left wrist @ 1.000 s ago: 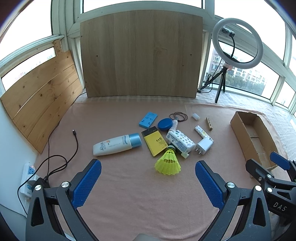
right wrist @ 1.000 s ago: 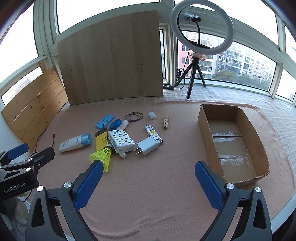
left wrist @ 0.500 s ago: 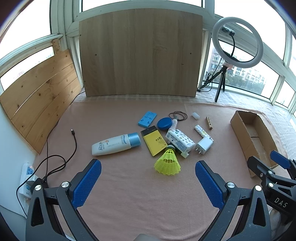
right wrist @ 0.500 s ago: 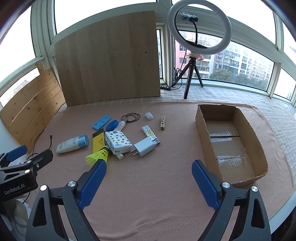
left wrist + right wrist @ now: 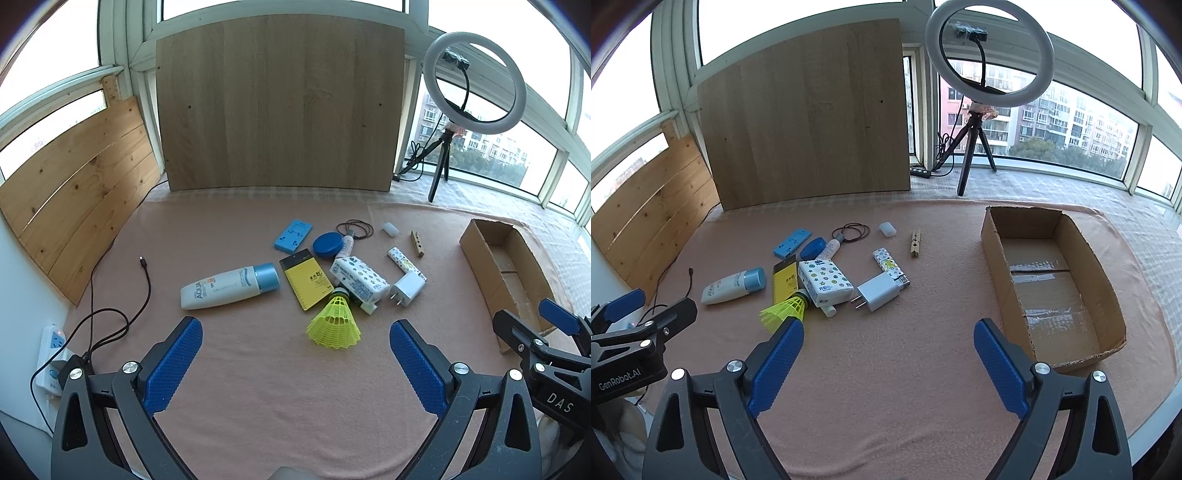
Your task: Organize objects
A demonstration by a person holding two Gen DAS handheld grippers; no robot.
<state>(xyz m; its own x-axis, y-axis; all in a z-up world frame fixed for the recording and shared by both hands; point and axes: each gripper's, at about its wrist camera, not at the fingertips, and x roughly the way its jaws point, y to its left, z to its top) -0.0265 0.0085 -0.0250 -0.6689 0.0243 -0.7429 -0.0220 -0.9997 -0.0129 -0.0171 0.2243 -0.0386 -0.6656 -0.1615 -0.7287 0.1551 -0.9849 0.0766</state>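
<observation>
Both the left gripper [image 5: 295, 363] and right gripper [image 5: 888, 363] hover with jaws spread wide and empty above the pink surface [image 5: 886, 387]. Small items cluster mid-frame, a yellow shuttlecock [image 5: 334, 325] nearest; the cardboard box [image 5: 1108, 295] sits at right.

Pink-clothed table [image 5: 258, 406], wooden boards [image 5: 280, 107] against daylit windows [image 5: 1071, 122], ring light [image 5: 989, 55]

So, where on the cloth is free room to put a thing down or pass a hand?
Free: the strip between the charger and the box, and the near cloth before the shuttlecock. Also free is the far cloth up to the board. Crowded: the cluster from the bottle to the clothespin.
</observation>
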